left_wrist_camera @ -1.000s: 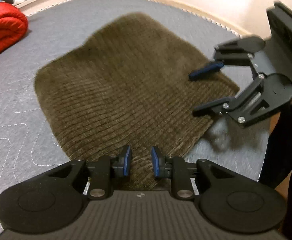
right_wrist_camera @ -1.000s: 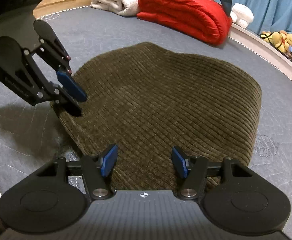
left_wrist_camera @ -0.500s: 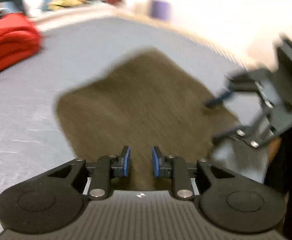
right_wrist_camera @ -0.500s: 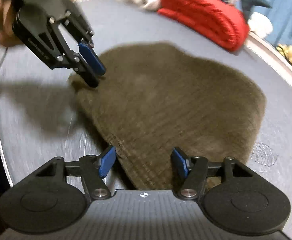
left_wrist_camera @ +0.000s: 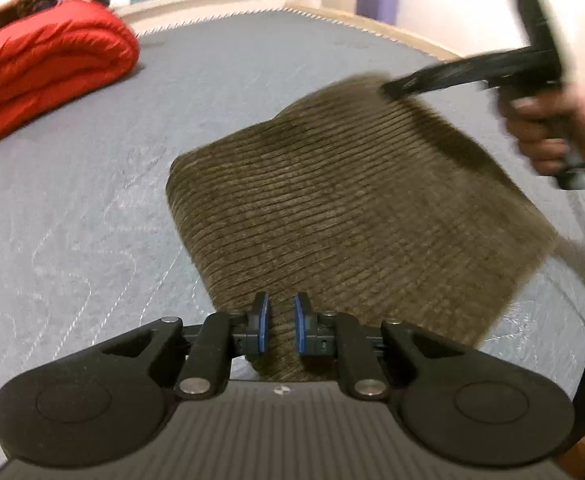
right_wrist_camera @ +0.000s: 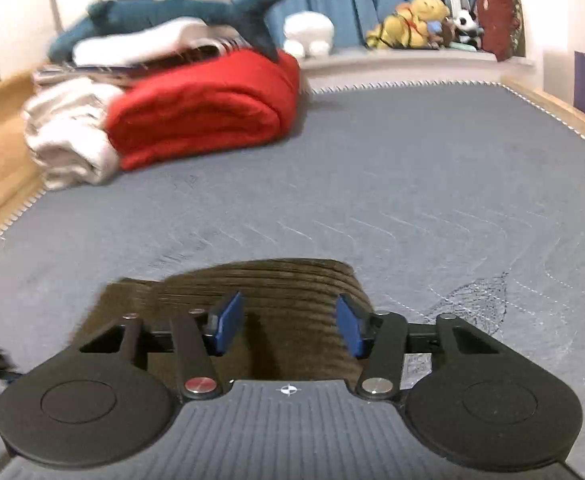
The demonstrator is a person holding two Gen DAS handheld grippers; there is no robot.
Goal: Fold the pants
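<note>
The brown corduroy pants [left_wrist_camera: 352,200] lie folded into a flat block on the grey mattress [left_wrist_camera: 92,208]. My left gripper [left_wrist_camera: 280,326] hovers over the near edge of the pants, its blue pads a narrow gap apart with nothing between them. My right gripper [right_wrist_camera: 288,322] is open and empty over the pants [right_wrist_camera: 288,288], seen low and edge-on. In the left wrist view the right gripper [left_wrist_camera: 396,88] is blurred at the far right corner of the pants, held by a hand [left_wrist_camera: 560,132].
A rolled red blanket [right_wrist_camera: 208,108] and white towels [right_wrist_camera: 68,136] lie at the back left of the mattress. A blue shark plush [right_wrist_camera: 180,12] and soft toys [right_wrist_camera: 416,20] sit on the ledge behind. The wooden bed frame [right_wrist_camera: 552,104] edges the mattress.
Both grippers have swung round. The right gripper rose and tilted level from the pants' near edge to their far corner. The left gripper's view turned to the left. The pants stayed put.
</note>
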